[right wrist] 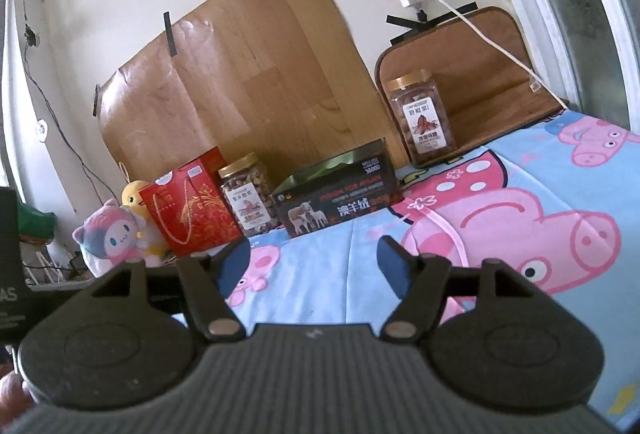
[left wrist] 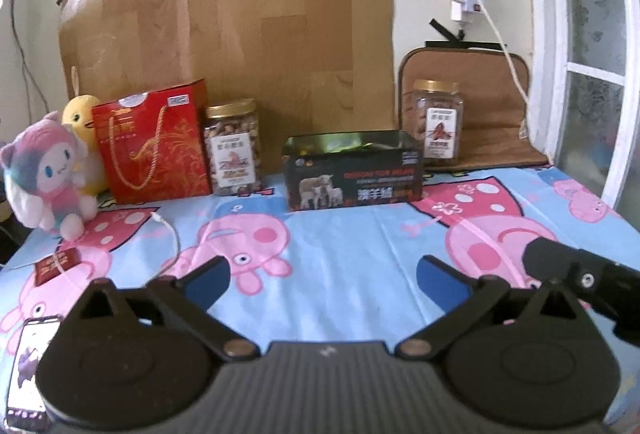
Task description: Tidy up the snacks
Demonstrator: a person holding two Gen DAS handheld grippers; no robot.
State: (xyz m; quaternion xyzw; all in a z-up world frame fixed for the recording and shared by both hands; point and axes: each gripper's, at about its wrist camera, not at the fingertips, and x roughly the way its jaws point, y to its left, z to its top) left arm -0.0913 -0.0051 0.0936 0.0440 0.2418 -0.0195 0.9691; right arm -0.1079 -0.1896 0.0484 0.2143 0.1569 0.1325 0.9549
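both grippers, left [left wrist: 323, 270] and right [right wrist: 314, 261], gape empty over the cloth [left wrist: 340, 234]; two jars [left wrist: 234, 146] [left wrist: 437, 122] and a box [left wrist: 354, 172] line its far edge.

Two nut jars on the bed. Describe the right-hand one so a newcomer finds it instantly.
Start at the brown cushion propped against the wall by the window. The jar stands upright in front of it, right of and behind the open black box. Unlike the round jar beside the red gift bag, it is squarer and stands alone.
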